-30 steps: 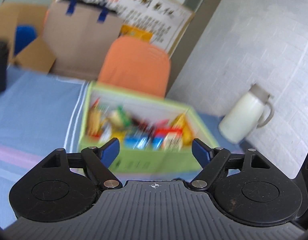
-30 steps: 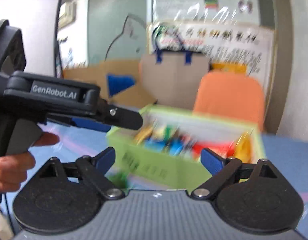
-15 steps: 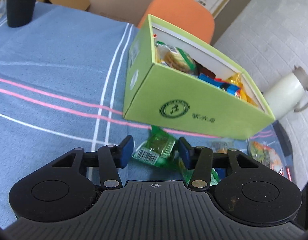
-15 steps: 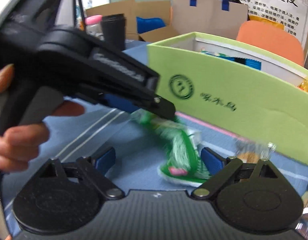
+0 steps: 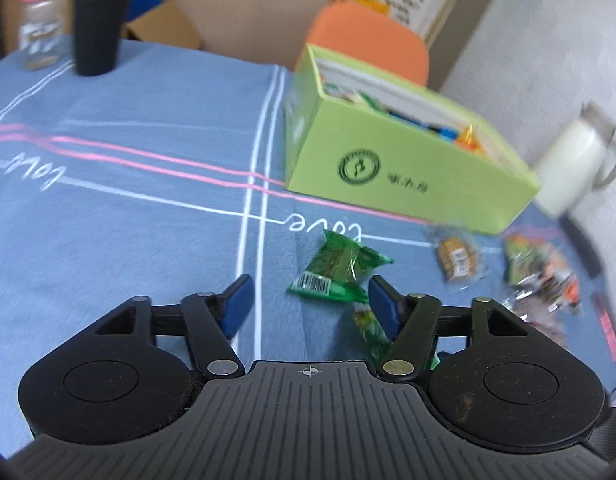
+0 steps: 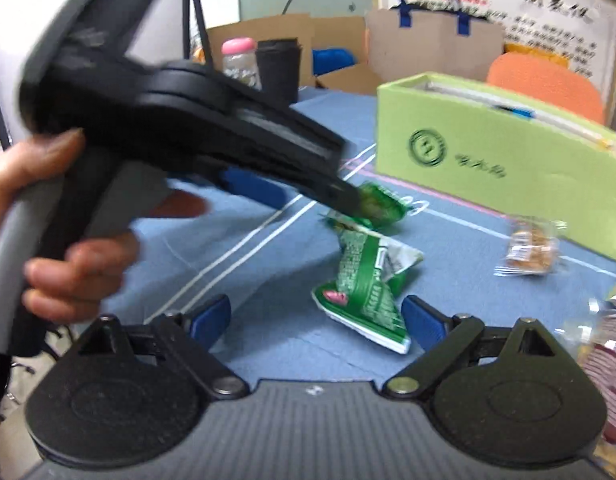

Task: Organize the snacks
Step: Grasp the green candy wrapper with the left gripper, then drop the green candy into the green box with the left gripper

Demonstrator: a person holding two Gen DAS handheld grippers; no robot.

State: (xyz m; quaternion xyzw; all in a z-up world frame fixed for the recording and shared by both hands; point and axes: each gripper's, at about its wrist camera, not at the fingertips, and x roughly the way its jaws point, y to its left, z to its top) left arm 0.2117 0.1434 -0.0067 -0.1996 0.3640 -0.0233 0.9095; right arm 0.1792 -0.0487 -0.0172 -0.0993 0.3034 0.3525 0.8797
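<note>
A light green box point(image 5: 392, 152) holding several snacks stands on the blue tablecloth point(image 5: 127, 232). In front of it lie two green snack packets. One green packet point(image 5: 340, 268) lies flat just past my left gripper point(image 5: 310, 300), nearer its right finger. The jaws are opening and the pads do not touch it. The other green packet point(image 6: 368, 292) lies between the wide-apart fingers of my right gripper point(image 6: 316, 318), untouched. In the right wrist view a hand point(image 6: 67, 248) holds the left gripper's black housing point(image 6: 227, 132), whose tip hovers over the first packet point(image 6: 382, 206).
A clear cookie packet point(image 5: 456, 258) and several colourful packets point(image 5: 540, 272) lie right of the green ones. A white jug point(image 5: 576, 168) stands by the wall. A black cup point(image 5: 99, 28) and a pink-lidded jar point(image 5: 41, 20) stand far left. An orange chair point(image 5: 372, 40) is behind the box.
Both grippers came down from above the box toward the packets on the cloth. The left jaws narrowed around the green packet, then widened again. The right jaws stayed wide.
</note>
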